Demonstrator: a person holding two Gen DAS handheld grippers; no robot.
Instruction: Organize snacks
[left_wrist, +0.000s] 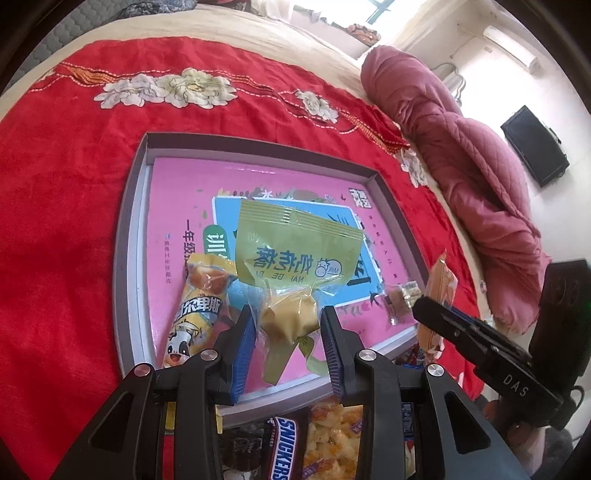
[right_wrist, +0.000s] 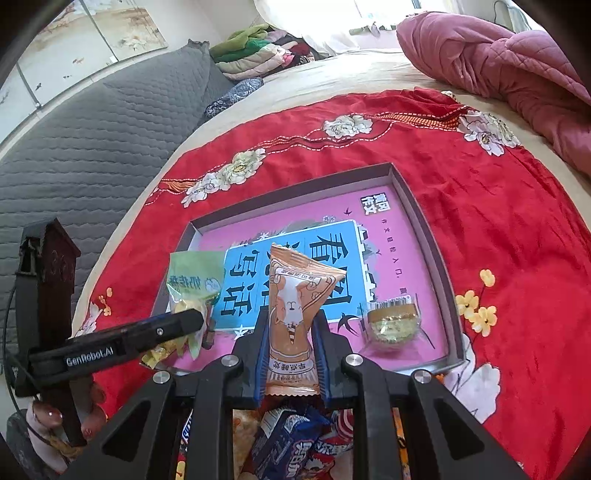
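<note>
Left wrist view shows your left gripper (left_wrist: 288, 328) pinching a green snack pouch (left_wrist: 295, 254) above the shallow tray (left_wrist: 129, 236), beside a yellow snack pack (left_wrist: 195, 314) lying inside. Your right gripper (right_wrist: 290, 347) clamps an orange snack pack (right_wrist: 295, 306) over that tray, near a gold-wrapped sweet (right_wrist: 393, 325) resting in it.

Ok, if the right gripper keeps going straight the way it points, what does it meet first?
Probably the pink book lying in the tray. The right gripper is shut on the orange packet, whose top would likely touch first. The gold snack sits off to the side. Depth is unclear.
</note>
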